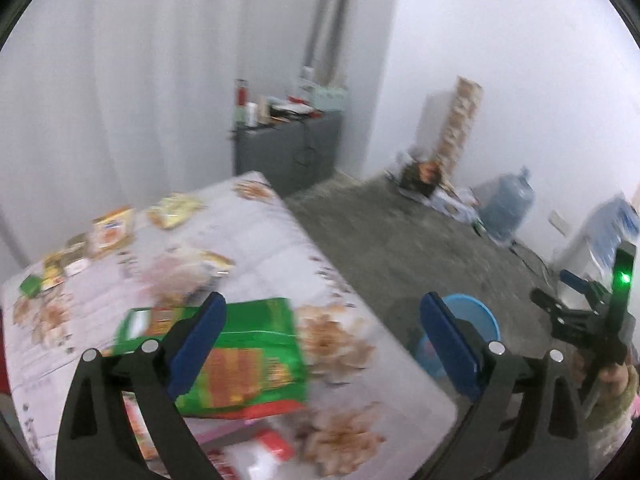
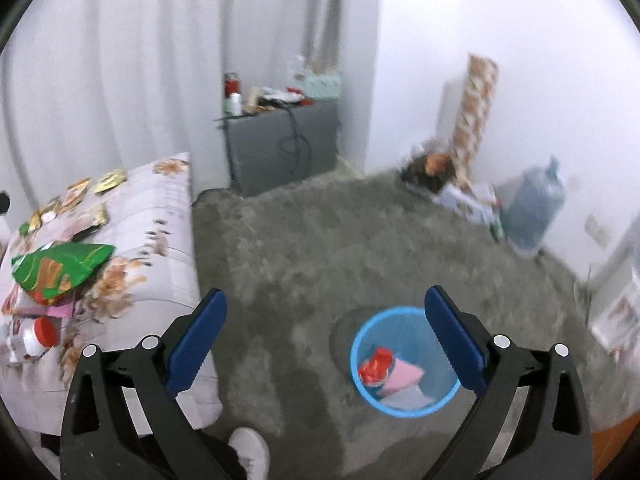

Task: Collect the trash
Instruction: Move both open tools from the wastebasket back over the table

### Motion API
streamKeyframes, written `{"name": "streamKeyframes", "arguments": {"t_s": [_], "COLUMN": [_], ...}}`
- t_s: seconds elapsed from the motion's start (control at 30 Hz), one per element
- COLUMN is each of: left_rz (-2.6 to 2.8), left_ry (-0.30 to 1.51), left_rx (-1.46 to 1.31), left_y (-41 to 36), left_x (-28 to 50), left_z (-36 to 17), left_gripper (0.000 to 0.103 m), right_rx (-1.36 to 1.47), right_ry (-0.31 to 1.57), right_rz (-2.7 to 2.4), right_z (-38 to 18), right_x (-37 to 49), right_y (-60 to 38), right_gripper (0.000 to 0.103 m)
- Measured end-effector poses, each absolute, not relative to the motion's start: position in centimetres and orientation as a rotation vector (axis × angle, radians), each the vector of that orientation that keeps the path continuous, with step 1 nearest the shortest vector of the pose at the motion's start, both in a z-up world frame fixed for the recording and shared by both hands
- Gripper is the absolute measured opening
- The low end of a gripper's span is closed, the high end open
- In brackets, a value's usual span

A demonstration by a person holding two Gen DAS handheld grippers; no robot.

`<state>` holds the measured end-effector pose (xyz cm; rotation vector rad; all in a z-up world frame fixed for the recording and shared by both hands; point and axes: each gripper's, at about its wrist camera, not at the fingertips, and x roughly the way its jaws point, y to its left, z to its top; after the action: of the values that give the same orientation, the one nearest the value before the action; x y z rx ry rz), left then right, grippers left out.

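Above the counter edge and the carpet: both tongs spread wide, nothing held.
Left tongs [image 1: 323, 334]: jaws apart and empty, hovering over the green snack bag [image 1: 236, 356]; left blade overlaps the bag in view, contact can't be confirmed.
Right tongs [image 2: 323, 330]: jaws apart and empty, above the carpet [image 2: 320, 240], right blade just over the rim of the blue wastebasket [image 2: 404, 360].
Trash location: green bag, small wrappers [image 1: 108, 232] and a red-capped bottle [image 2: 38, 336] lie on the floral counter [image 1: 360, 360]; wastebasket on the floor beside it already holds red and pink pieces.
Risk 1: both views are smeared, so likely fast motion; closing now could miss the bag or pinch only the floral cloth.
Risk 2: bag looks slick and floppy; a corner grip may slip on the way to the basket.
Risk 3: bag overlaps other litter near the counter edge; dragging it could sweep pieces onto the carpet.
Risk 4: basket looks light; a clipped rim may tip it.
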<state>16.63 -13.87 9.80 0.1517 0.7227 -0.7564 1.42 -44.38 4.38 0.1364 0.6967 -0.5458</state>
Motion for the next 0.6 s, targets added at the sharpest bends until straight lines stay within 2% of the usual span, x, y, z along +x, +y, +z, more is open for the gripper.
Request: {"name": "streamKeyframes", "arguments": {"t_s": [0.3, 0.6], "left_rz": [-0.598, -0.508], "left_ry": [0.677, 0.686], "left_rx": [0.004, -0.072], "left_y": [-3.1, 3.6], "left_x": [19.7, 23.8], "left_z": [10.4, 8.3], "left_gripper": [0.097, 0.097], "right_rx": [0.154, 0.403], "right_ry": [0.650, 0.787], "right_rz": [-0.245, 0.083], "right_z": [7.2, 8.0], "right_x": [7.2, 15.8], "right_y": [-40.0, -37.2], "right_gripper": [0.095, 0.095]}}
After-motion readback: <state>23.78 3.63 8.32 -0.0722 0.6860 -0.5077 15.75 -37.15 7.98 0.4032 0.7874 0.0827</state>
